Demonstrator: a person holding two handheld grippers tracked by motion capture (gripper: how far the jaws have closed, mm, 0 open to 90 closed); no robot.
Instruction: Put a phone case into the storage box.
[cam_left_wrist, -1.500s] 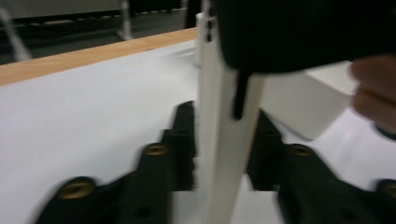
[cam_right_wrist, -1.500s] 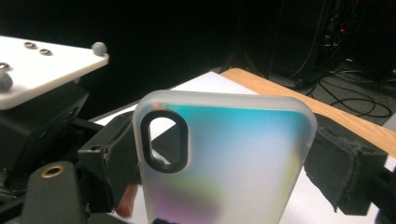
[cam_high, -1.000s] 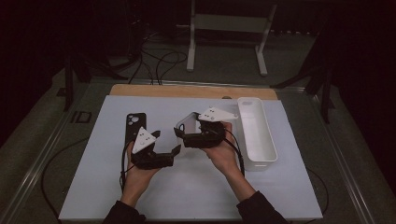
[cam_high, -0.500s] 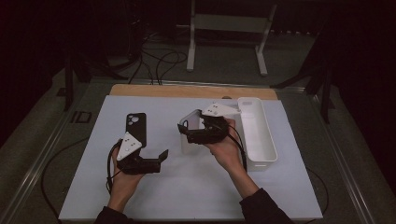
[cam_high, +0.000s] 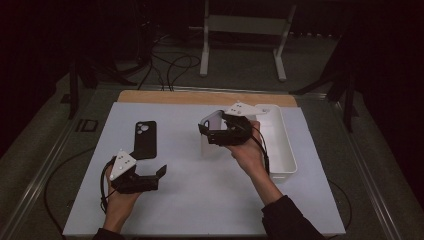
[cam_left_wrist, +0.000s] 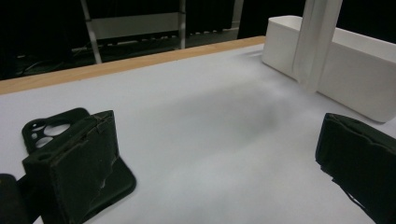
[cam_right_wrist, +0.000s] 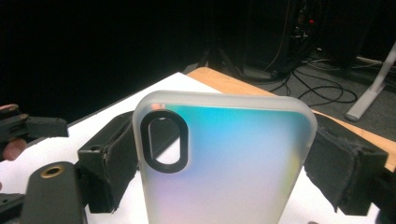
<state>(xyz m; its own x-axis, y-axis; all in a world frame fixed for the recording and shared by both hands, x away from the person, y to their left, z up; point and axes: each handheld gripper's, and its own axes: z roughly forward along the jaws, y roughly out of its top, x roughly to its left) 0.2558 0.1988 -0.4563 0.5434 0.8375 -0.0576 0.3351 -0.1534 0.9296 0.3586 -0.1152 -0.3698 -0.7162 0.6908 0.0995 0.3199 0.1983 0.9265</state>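
We look down on the worktop (cam_high: 210, 200), a broad white sheet with a wooden strip along its far edge. Toward its right edge stands the white bin (cam_high: 280, 145), long, narrow and open-topped; in the left gripper view its near wall (cam_left_wrist: 355, 88) runs along the right side.

Next in size is the translucent phone case (cam_right_wrist: 224, 163). It is frosted and nearly clear, its back shading from blue-green at the top through pale lilac to a faint yellow at the right, with rounded corners and one black-rimmed oval camera opening near the upper left. In the high view we see it (cam_high: 212, 135) held upright above the worktop, just left of the bin; in the left gripper view its edge (cam_left_wrist: 315, 42) hangs in front of the bin wall.

The black phone case (cam_high: 145, 140) lies flat on the left half of the worktop, its camera cut-outs at the far end.

The right gripper (cam_high: 212, 131) pinches the translucent case across its width: a black pad presses each long edge, so the jaws stand wide yet are clamped on the case.

The left gripper (cam_high: 161, 172) sits low near the front left, just beside the black case; its jaws have just been opening, stand fully spread, and have bare worktop between them.
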